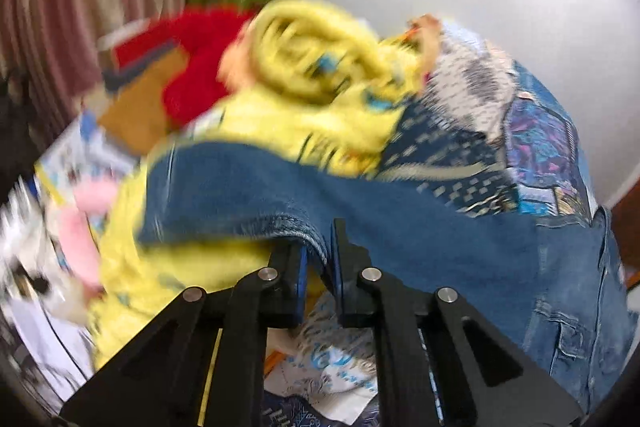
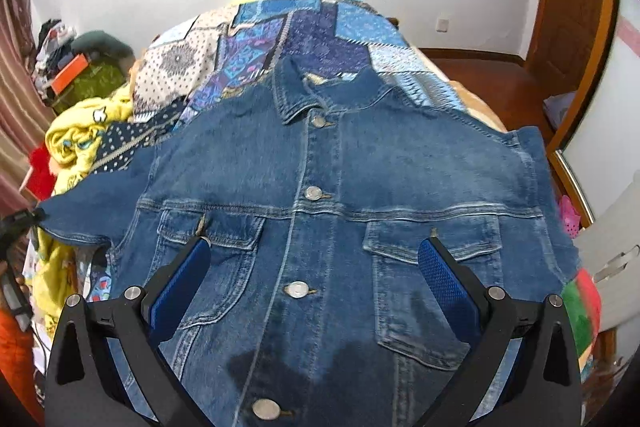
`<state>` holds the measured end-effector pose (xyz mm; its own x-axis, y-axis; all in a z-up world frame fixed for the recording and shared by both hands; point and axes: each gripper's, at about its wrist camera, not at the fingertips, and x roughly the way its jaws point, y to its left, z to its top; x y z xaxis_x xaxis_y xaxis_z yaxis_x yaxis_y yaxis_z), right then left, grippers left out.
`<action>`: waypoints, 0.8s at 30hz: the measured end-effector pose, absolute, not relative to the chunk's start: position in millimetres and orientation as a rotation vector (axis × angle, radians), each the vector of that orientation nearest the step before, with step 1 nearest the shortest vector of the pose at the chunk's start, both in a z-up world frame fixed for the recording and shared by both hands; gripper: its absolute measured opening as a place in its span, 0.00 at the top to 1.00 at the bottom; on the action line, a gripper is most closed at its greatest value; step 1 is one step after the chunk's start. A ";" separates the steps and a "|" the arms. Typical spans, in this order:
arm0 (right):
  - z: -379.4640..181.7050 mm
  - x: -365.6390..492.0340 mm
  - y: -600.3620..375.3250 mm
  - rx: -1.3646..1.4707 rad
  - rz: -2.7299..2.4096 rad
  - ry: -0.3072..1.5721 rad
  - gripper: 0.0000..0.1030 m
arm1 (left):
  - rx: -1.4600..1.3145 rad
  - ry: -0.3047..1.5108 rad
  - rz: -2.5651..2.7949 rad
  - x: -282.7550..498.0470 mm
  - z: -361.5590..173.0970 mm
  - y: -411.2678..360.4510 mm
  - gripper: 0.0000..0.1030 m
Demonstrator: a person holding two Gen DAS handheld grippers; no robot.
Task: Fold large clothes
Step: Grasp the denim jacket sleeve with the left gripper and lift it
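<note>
Denim jacket (image 2: 320,195): heavy, stiff, grippy; take by hems. Left gripper (image 1: 319,259) pinching sleeve cuff (image 1: 296,231); right gripper (image 2: 314,259) spread above chest

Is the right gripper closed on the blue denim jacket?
No, the right gripper hangs with jaws wide apart above the blue denim jacket, holding nothing.

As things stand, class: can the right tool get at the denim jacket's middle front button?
Probably yes. The right tool hovers open over the denim jacket, and the middle front button lies uncovered between its fingers. The left tool grips only the sleeve.
</note>
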<state>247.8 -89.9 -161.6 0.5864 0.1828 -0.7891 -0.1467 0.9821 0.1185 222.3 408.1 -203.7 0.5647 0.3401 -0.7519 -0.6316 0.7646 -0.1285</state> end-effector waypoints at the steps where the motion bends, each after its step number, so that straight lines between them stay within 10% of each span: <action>1: -159.6 246.2 -91.9 0.039 0.181 0.916 0.00 | -0.367 0.762 0.583 229.6 -190.1 399.5 0.92; 14: -144.4 219.5 -144.7 0.040 0.144 0.856 0.00 | -0.168 0.613 0.143 318.0 -76.1 214.0 0.94; 24: -144.4 207.4 -193.3 0.126 0.113 0.864 0.00 | -0.051 0.891 -0.200 357.2 -158.5 40.2 0.95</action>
<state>207.4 -193.3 -144.4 0.6441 0.1498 -0.7501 -0.0477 0.9866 0.1561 357.2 40.2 -158.5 0.6111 -0.1944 -0.7673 0.1520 0.9802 -0.1272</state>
